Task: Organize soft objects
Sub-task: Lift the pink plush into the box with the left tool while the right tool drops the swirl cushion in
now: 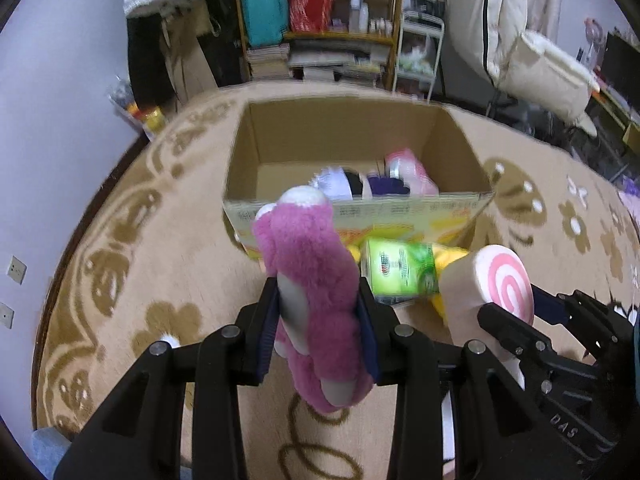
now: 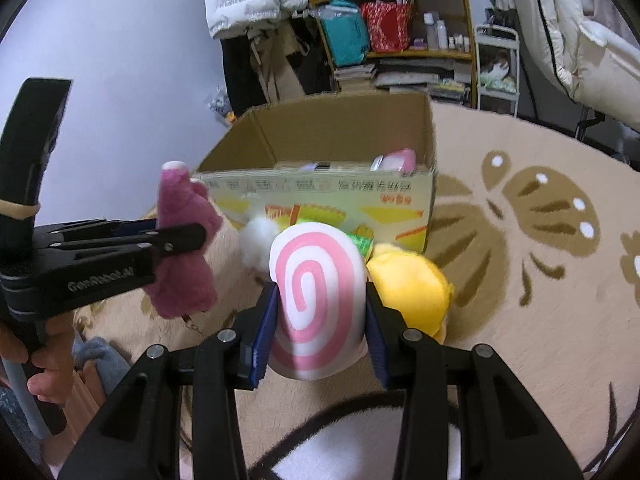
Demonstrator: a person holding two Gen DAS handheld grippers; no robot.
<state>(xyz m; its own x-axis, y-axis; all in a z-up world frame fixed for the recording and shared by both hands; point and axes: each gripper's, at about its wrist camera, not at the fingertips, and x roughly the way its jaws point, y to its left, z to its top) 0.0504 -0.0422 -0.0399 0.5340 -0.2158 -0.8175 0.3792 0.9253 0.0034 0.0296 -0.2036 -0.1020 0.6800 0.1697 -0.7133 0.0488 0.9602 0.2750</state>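
Gripping: both grippers clamped on soft toys, held above the rug in front of the box
Left gripper (image 1: 318, 320): jaws pressed on the pink plush bear (image 1: 312, 280), blue pads squeezing its middle; bear upright, white-tipped end at top
Right gripper (image 2: 320, 320): jaws pinching the swirl cushion (image 2: 316, 300), white with pink spiral, spiral face toward the camera
Cardboard box (image 1: 460, 144): open top, sits on the beige patterned rug (image 1: 140, 240); printed front wall faces the grippers
Inside box: pink toy (image 1: 408, 168), white, black and purple soft items bunched at the right front corner
Green pack (image 1: 400, 276): on rug, against the box front, between bear and cushion
Yellow plush (image 2: 412, 292): on rug just right of the cushion, near the box front
Person's hand (image 2: 44, 368): holding the left gripper's handle, low left in right wrist view
Background: shelf (image 1: 320, 20) with bags, books
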